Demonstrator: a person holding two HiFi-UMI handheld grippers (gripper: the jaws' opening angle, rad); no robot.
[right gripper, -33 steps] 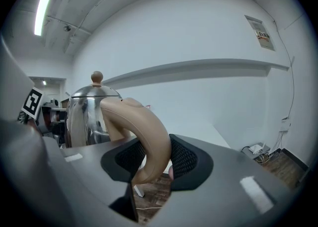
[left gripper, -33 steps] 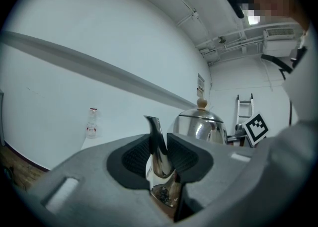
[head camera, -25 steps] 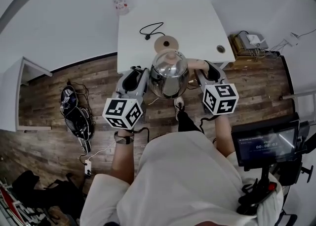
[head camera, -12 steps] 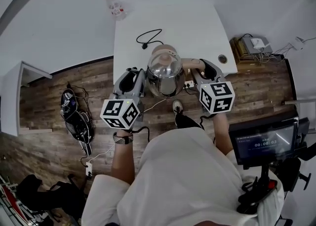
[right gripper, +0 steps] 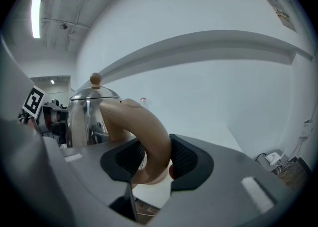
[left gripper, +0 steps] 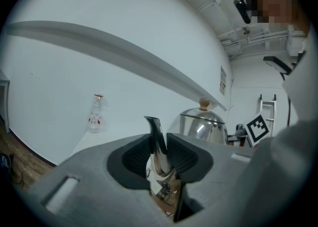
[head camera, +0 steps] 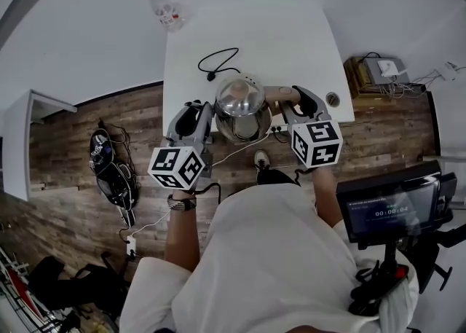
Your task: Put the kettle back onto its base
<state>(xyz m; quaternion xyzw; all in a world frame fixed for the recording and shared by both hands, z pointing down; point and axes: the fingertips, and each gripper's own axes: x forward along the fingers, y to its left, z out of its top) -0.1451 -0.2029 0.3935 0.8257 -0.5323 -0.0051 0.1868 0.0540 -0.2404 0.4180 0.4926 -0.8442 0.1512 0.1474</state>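
The shiny steel kettle (head camera: 239, 106) with a tan knob hangs over the near part of the white table (head camera: 291, 40), carried between both grippers. My left gripper (head camera: 209, 111) is shut on the thin spout (left gripper: 158, 139), which stands between its dark pads. On the other side, my right gripper (head camera: 288, 103) is shut on the tan handle (right gripper: 149, 139). The kettle body (right gripper: 85, 116) also shows in the left gripper view (left gripper: 204, 126). A black cord (head camera: 220, 57) leads under the kettle. The round tan base is hidden below it, so I cannot tell whether they touch.
A plastic bottle (head camera: 163, 6) stands at the table's far left corner. A cable hole (head camera: 333, 98) sits near the table's right edge. Right of the person is a monitor on a stand (head camera: 389, 208). Bags (head camera: 111, 171) and cables lie on the wood floor at left.
Both grippers carried the kettle forward, from over the floor at the table's near edge to over the table. The tan base, seen earlier beyond the kettle, is now covered by it.
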